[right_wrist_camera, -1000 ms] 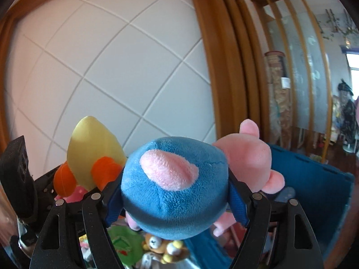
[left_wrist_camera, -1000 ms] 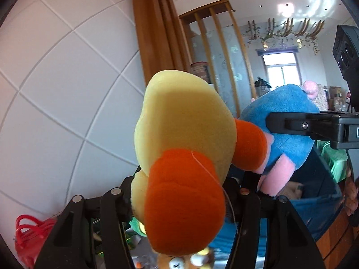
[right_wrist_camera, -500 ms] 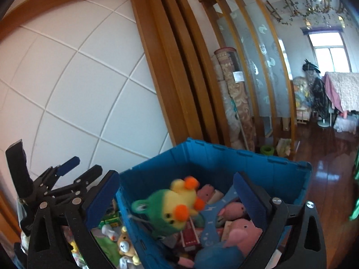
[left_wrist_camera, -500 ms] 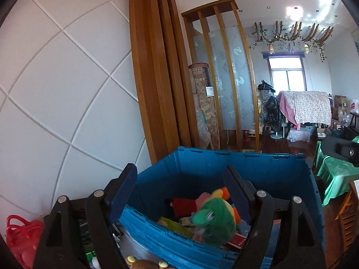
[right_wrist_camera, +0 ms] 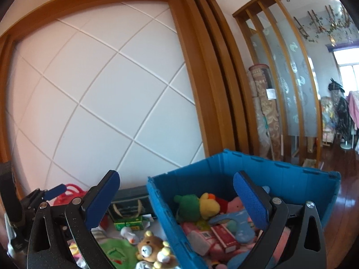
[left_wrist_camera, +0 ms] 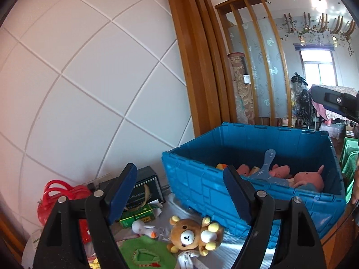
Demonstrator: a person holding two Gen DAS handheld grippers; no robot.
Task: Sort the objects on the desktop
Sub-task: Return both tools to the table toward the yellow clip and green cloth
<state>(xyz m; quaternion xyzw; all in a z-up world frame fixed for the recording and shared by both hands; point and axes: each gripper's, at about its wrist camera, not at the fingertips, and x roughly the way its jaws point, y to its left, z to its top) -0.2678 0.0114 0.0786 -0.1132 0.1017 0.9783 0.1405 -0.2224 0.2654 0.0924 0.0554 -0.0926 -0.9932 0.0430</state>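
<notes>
A blue plastic crate (left_wrist_camera: 202, 186) (right_wrist_camera: 161, 204) stands on the table and holds several plush toys, among them a green and yellow one (right_wrist_camera: 197, 204) and pink ones (left_wrist_camera: 309, 179). A brown bear plush (left_wrist_camera: 190, 235) (right_wrist_camera: 152, 251) lies on the table to the left of the crate. My left gripper (left_wrist_camera: 180, 194) is open and empty, above the bear and the crate's near corner. My right gripper (right_wrist_camera: 176, 198) is open and empty, over the crate's left wall. Its tip shows at the right edge of the left wrist view (left_wrist_camera: 336, 100).
Left of the crate lie a green box (left_wrist_camera: 139, 214), a small white duck (left_wrist_camera: 143, 226), a green cloth (left_wrist_camera: 145, 253), a red item (left_wrist_camera: 58, 192) and a dark box (left_wrist_camera: 143, 186). A white panelled wall and wooden posts stand behind.
One second ago the left gripper held a yellow duck plush and the right a blue and pink plush. Both opened and let go over the crate, then pulled back leftward.
</notes>
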